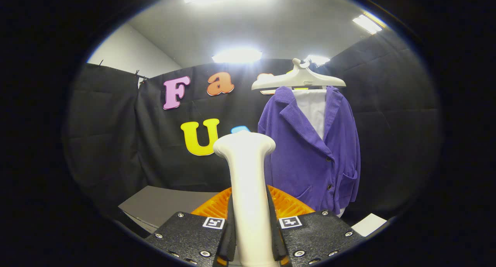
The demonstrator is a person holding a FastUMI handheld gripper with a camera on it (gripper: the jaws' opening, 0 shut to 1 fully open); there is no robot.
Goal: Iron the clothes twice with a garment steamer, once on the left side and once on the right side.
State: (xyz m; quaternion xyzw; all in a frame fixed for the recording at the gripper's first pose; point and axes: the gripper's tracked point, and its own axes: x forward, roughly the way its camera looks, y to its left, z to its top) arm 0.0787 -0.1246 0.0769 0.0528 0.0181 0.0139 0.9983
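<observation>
My gripper [251,236] is shut on the white garment steamer [248,181], both fingers pressing its handle. The steamer stands upright between the fingers, its wide head at the top, pointing toward the booth wall. Beyond it and to the right hangs a purple corduroy jacket [310,150] with dark buttons over a white shirt [316,108], on a cream hanger [298,79]. The steamer head is apart from the jacket, near its left sleeve edge as seen from here.
An orange ribbed object [285,203] lies just behind the fingers. A grey board or tabletop [162,205] stretches to the left below the wall. A white sheet [368,224] lies at the lower right under the jacket.
</observation>
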